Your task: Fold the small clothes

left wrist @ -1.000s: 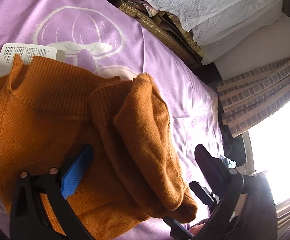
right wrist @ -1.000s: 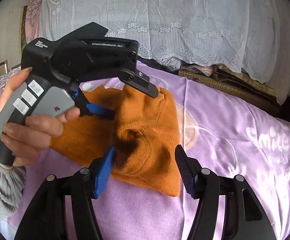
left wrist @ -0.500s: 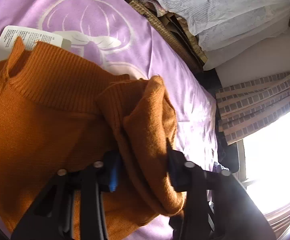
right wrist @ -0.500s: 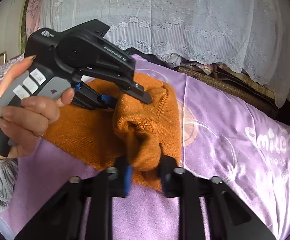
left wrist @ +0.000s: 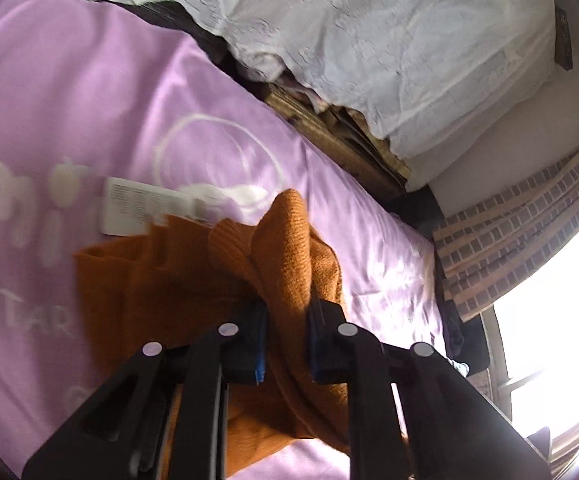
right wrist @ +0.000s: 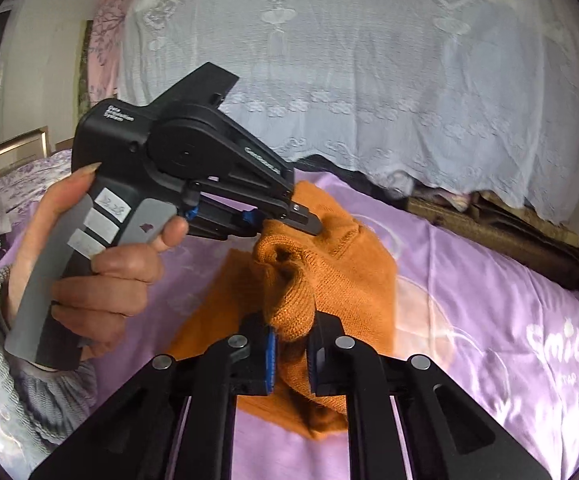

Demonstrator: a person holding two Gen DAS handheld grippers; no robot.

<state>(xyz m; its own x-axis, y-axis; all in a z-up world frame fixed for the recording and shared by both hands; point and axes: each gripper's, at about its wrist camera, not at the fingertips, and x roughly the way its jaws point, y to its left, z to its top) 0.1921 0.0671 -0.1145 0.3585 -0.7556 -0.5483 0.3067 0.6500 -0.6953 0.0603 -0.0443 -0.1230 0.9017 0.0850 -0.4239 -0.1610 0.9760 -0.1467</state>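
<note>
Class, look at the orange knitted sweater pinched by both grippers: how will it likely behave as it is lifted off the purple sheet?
The sweater will probably flop: it bunches and droops between the left gripper and the right gripper, whose jaws have just been closing on it. Its thick knit looks grippy, so slipping seems unlikely. The satiny sheet may let trailing parts slide.

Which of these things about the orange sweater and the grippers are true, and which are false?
1. Both grippers pinch the orange sweater. True: the left gripper and the right gripper have just been closing and each now clamps a fold of it.
2. The sheet is green. False: it is purple.
3. A white tag lies by the sweater. True.
4. The sweater lies flat. False: the pinched fold is bunched and raised.
5. A hand holds the left gripper. True.
</note>
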